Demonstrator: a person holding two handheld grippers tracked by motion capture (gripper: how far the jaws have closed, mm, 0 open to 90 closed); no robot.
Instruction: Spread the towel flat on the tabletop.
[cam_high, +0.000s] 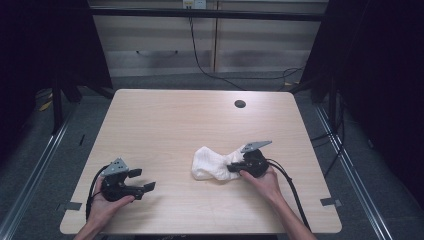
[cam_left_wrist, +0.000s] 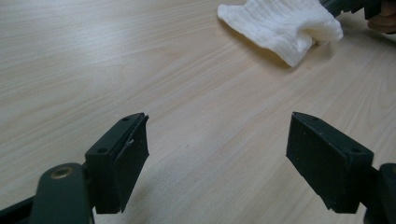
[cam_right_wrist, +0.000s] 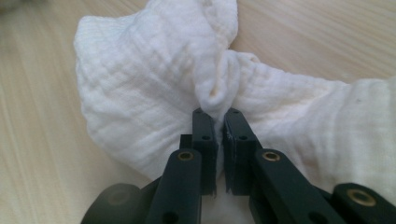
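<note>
Pinching a fold of the crumpled cloth (cam_right_wrist: 140, 93), the right gripper (cam_right_wrist: 219, 119) has its grab; left gripper (cam_left_wrist: 217, 154) waits wide open nearby, spreading not yet begun.

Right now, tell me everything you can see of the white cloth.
The white cloth is a soft, crinkled, gauze-like fabric with fine woven ribs, bunched into a loose heap instead of spread flat. It lies on the pale wooden table, right of centre near the person's side. The right gripper has its jaws shut on a pinched fold at its edge. Nothing else touches it.
</note>
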